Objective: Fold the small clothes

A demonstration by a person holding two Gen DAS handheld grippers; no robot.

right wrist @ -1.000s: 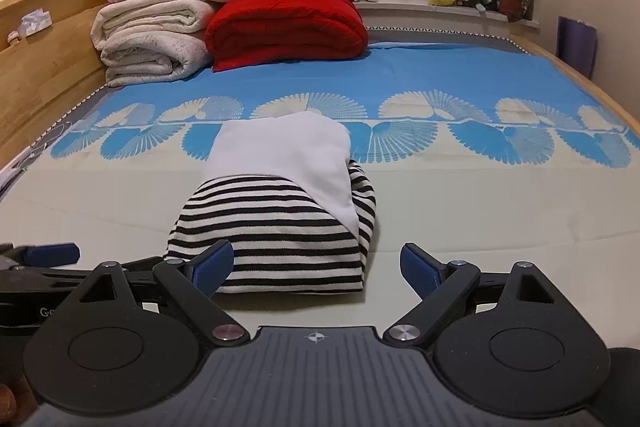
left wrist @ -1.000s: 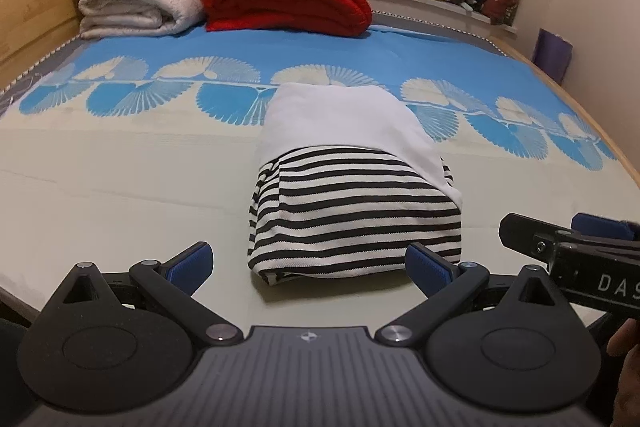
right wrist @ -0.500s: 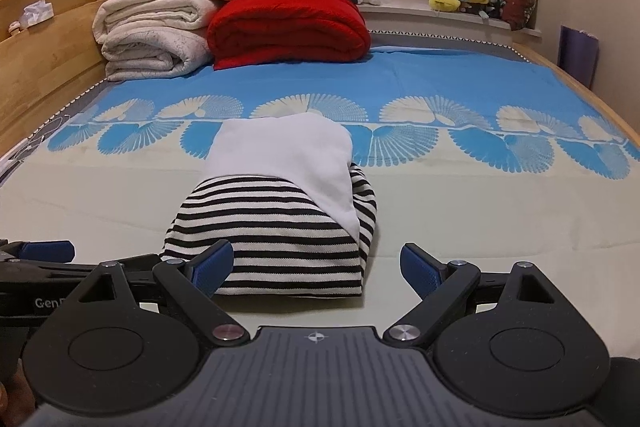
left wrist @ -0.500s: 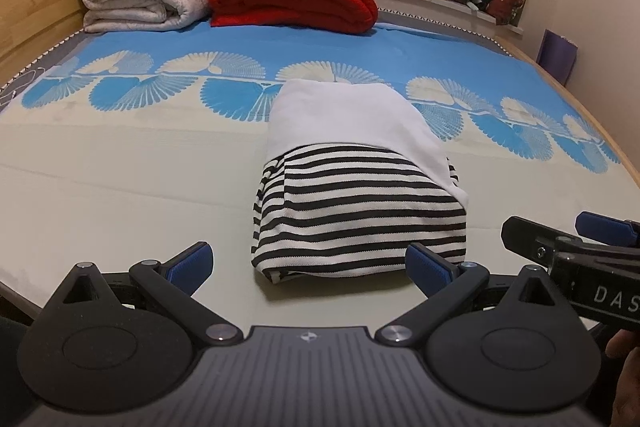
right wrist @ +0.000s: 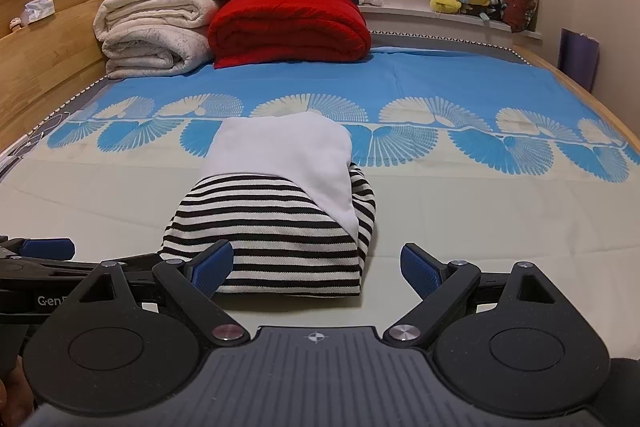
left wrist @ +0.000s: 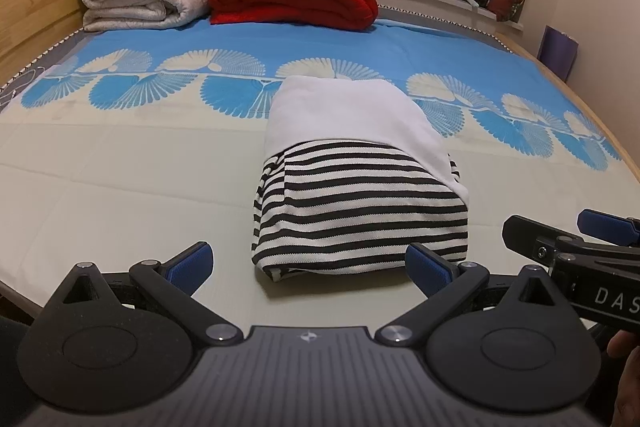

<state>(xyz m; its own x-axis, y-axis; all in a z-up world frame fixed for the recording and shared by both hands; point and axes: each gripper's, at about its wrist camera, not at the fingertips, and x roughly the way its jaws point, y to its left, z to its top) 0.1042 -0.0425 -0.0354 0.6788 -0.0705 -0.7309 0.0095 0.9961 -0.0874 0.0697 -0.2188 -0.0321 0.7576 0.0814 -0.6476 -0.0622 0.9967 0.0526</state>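
Since a second ago both my grippers have drifted only slightly, so the folded black-and-white striped garment with its white panel on top (left wrist: 360,187) sits a touch higher in the left view and lower in the right view, while the bundle itself has not shifted on the bed. My left gripper (left wrist: 308,265) hangs just short of the bundle's near edge, jaws spread wide and holding nothing, blue pads either side of it. My right gripper (right wrist: 316,265) is likewise wide apart and empty, its left pad overlapping the striped edge in view; I cannot tell whether it touches. The garment lies on the pale part of the blue fan-patterned bedsheet (right wrist: 460,99), well apart from the folded red blanket (right wrist: 288,27) and rolled cream quilts (right wrist: 152,31) by the wooden headboard (right wrist: 44,39).
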